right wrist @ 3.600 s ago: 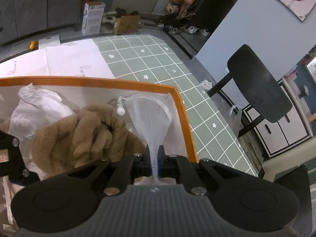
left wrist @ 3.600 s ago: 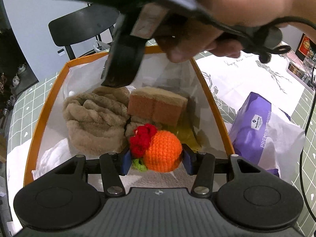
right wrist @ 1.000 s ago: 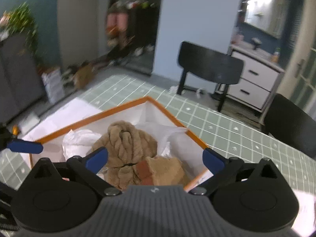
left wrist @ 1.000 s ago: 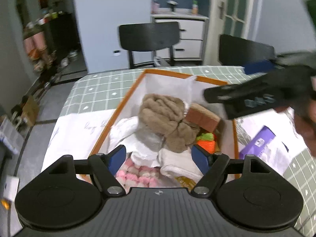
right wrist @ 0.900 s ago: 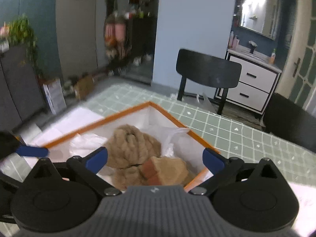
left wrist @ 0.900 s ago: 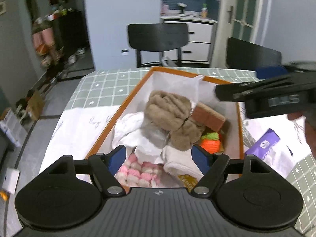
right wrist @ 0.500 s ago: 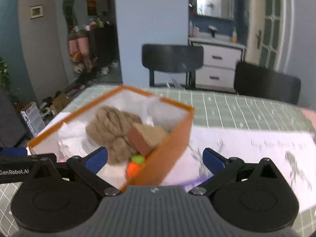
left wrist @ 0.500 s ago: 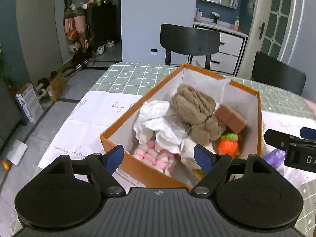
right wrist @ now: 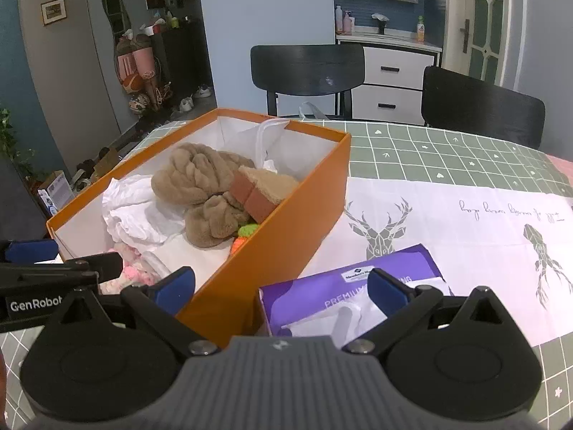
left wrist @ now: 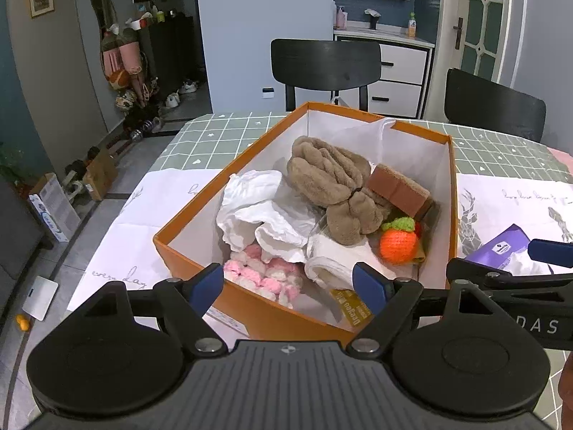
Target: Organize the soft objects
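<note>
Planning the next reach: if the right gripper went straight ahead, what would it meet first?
Probably the purple tissue pack, lying just ahead between the open right gripper and the table; the orange box sits slightly left.

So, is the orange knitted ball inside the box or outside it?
Inside. The orange knitted ball lies within the orange box, beside the brown towel. No gripper holds it.

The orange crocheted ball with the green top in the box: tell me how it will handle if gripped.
The orange crocheted ball looks like stuffed yarn, so it probably squashes between the fingers and weighs little. The knit should resist slipping. Being round, it might roll, though the brown plush towel and orange box wall hem it in.
</note>
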Tool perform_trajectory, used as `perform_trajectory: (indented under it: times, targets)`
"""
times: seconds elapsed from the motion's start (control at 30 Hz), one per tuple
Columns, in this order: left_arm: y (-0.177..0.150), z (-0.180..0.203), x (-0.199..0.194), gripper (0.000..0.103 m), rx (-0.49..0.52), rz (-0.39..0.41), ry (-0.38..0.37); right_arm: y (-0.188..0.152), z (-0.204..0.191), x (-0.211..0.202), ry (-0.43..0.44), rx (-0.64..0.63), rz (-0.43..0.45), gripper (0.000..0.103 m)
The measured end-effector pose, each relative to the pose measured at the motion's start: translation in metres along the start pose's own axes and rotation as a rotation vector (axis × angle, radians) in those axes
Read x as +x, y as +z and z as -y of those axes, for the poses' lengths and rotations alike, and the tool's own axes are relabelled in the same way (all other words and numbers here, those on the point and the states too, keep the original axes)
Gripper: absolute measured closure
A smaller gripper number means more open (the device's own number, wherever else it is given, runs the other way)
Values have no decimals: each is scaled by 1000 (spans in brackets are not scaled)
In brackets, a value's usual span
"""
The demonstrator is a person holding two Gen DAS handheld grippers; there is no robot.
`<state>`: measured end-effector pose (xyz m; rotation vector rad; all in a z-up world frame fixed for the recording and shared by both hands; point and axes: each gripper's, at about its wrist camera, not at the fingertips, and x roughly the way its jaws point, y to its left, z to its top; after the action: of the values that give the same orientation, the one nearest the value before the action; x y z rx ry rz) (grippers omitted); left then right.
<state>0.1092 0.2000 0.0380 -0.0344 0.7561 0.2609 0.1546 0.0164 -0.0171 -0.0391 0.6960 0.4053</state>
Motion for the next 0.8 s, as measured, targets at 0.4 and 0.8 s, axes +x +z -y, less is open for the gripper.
perform_trajectory:
  times: [0.4,0.8]
  targets:
    - [2,-2,-7,7,13,17,15,-1,-4,-7,5,-5,5,3]
    - [3,-2,-16,7,14,29,6,1,-3,-17,3,-5,19,3]
